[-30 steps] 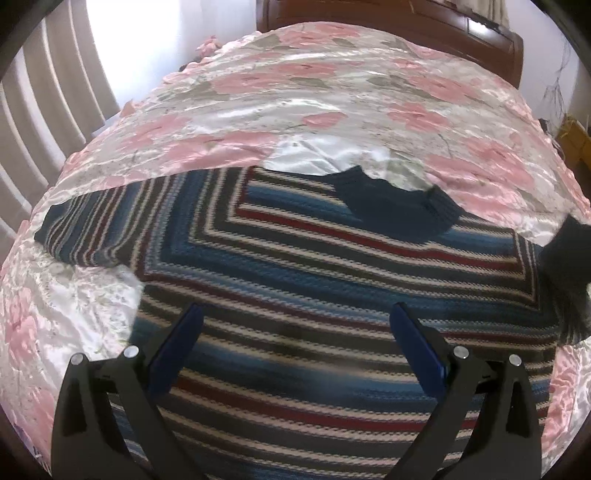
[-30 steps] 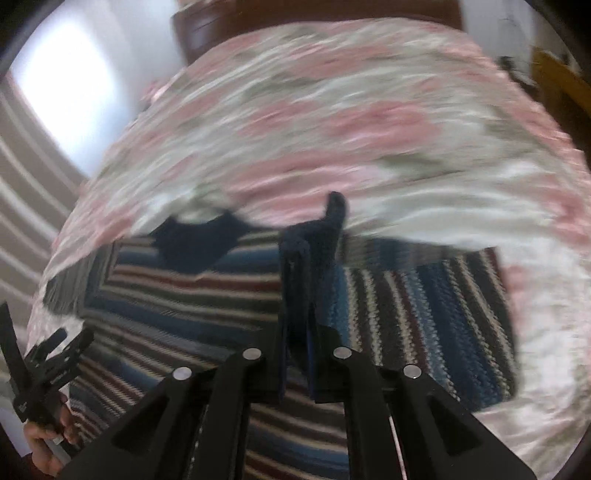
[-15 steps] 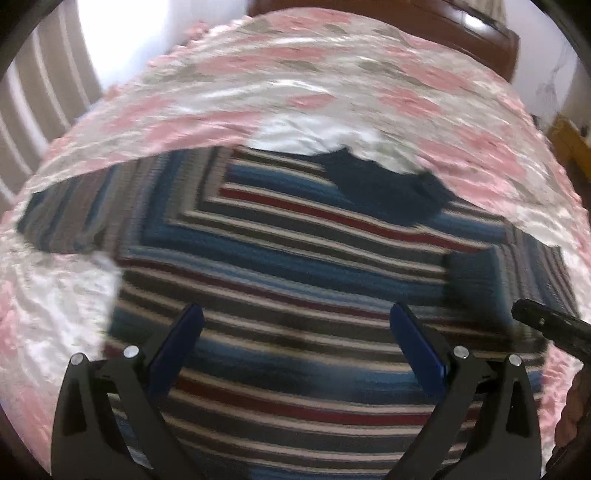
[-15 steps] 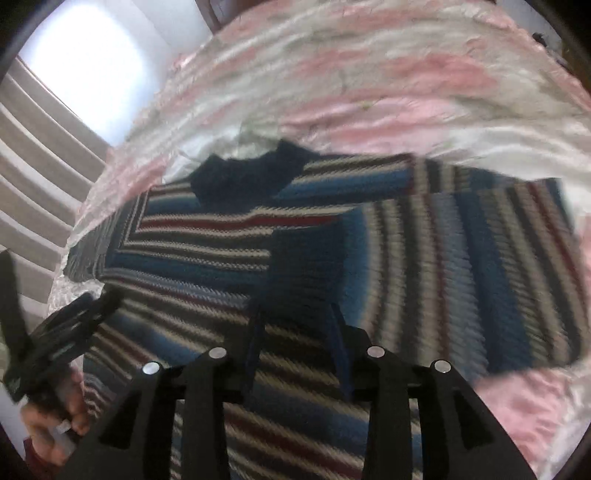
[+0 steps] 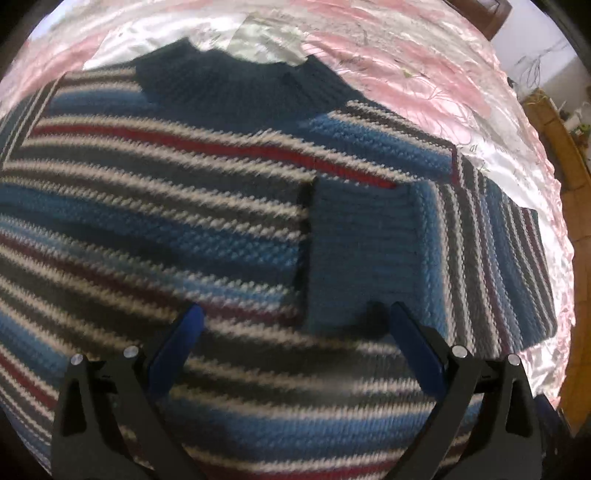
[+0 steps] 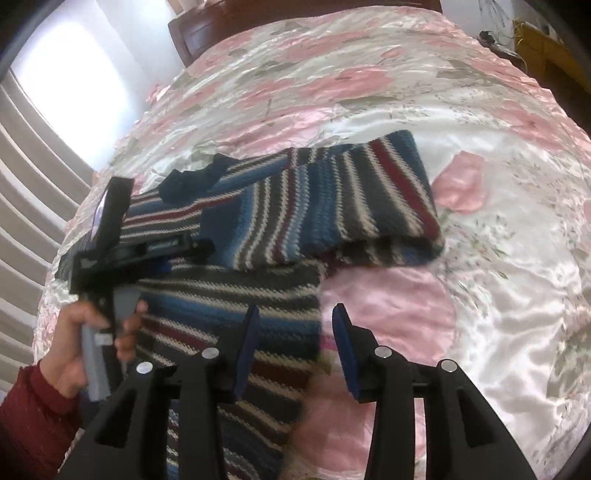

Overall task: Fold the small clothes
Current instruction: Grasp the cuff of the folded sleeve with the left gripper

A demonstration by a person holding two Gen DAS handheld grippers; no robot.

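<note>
A small striped knit sweater [image 5: 177, 206] in blue, grey, white and red lies flat on the bed, its dark blue collar [image 5: 236, 85] at the far side. Its right sleeve [image 6: 332, 206] is folded across the chest, and the plain blue cuff [image 5: 358, 243] rests on the stripes. My left gripper [image 5: 295, 325] hovers open just above the sweater, close to the cuff. The left gripper [image 6: 110, 243] also shows in the right wrist view, held by a hand. Open and holding nothing, my right gripper [image 6: 295, 332] hangs over the sweater's right side edge [image 6: 314, 295].
A shiny bedspread [image 6: 461, 122] with pink flowers covers the bed. A dark wooden headboard [image 6: 258, 26] stands at the far end. A bright window and pale striped curtains [image 6: 33, 206] are to the left. A hand with a red sleeve [image 6: 40, 410] is at lower left.
My right gripper carried the sleeve cuff across the chest, let it go and pulled back to the sweater's side. My left gripper moved closer in over the sweater toward the cuff.
</note>
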